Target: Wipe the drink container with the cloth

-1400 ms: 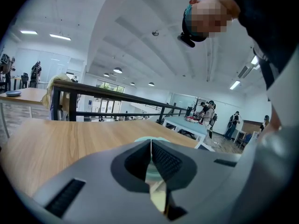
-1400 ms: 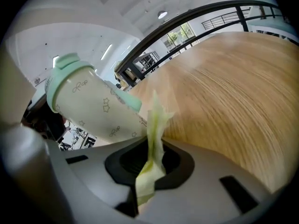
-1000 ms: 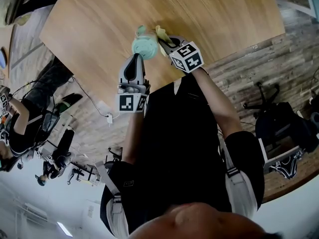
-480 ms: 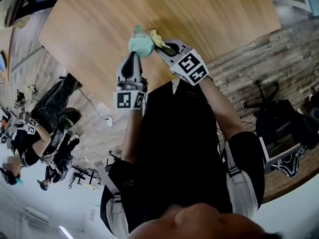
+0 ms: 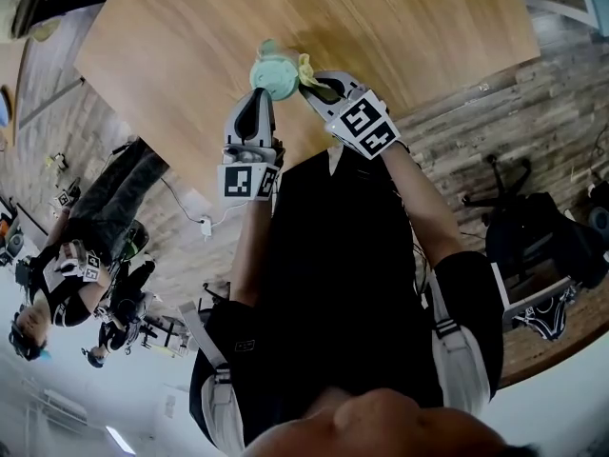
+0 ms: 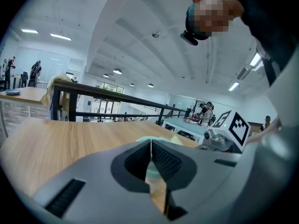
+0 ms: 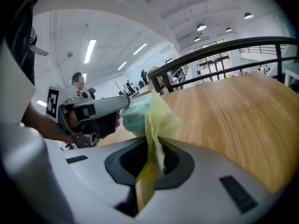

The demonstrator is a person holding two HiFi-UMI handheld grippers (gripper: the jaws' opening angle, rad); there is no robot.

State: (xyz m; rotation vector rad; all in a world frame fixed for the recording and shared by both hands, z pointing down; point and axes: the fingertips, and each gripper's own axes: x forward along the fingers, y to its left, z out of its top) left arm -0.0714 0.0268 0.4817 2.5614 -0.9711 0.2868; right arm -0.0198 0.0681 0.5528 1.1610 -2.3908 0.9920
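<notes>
Cloth (image 7: pixel 156 120) (pale yellow) is pinched tight in the right tongs (image 5: pixel 319 86) and pressed against the mint-green drink container (image 5: pixel 273 74) on the wooden tabletop (image 5: pixel 381 27). The left tongs (image 6: pixel 151 146) are closed, with nothing between the tips, just beside the container.

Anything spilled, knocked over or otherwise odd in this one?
Nothing stands out. The mint drink container sits on the table with no spill visible. The right gripper pinches the yellow cloth at its side, and the left gripper, jaws shut, is close beside it.
</notes>
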